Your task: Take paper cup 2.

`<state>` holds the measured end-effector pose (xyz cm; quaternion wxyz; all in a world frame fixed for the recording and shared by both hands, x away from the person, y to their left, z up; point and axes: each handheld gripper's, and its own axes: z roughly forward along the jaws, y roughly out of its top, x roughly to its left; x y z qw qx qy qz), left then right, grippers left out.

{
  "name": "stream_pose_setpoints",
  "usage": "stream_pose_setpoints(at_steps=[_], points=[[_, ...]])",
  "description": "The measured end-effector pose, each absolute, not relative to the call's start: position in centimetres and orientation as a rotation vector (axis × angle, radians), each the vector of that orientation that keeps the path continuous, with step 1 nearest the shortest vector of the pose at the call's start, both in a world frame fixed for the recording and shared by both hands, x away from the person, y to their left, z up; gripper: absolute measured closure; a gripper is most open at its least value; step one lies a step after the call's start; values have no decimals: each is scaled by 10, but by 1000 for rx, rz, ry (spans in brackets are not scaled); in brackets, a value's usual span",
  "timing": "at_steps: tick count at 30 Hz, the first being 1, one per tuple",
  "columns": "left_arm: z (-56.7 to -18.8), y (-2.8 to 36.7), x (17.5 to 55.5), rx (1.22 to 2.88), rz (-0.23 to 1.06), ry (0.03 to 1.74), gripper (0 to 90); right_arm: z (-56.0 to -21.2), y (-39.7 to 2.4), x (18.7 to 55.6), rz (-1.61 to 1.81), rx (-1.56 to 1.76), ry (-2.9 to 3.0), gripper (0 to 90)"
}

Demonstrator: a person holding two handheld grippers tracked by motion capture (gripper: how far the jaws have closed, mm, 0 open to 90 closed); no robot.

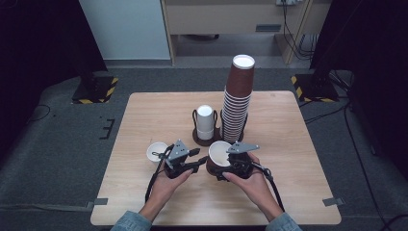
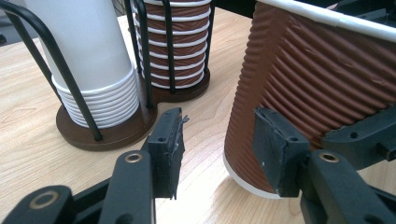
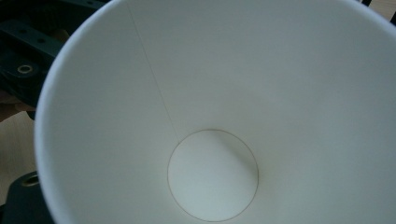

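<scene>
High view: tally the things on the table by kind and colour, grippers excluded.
Loose brown cup: 1
Loose white cup: 1
White cup stack: 1
Brown cup stack: 1
Holder: 1
Total: 5

High view overhead facing forward, claw views close-up, all sharing the brown cup (image 1: 217, 156).

I'm looking straight into a paper cup (image 3: 261, 93), white inside, its round bottom (image 3: 213, 175) low in the picture and a thin seam running up the wall. Past its rim at left sit black gripper parts (image 3: 25, 56) and light wooden table (image 3: 14, 149).
</scene>
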<state>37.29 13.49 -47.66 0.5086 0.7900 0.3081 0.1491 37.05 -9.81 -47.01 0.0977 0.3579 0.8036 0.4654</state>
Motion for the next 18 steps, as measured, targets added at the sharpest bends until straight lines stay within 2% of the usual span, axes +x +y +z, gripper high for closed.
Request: stream_pose_setpoints(at_steps=[18], points=[[-478, 134, 372, 1912, 360, 741, 513, -469, -97, 371, 1368, 1043, 2367, 124]])
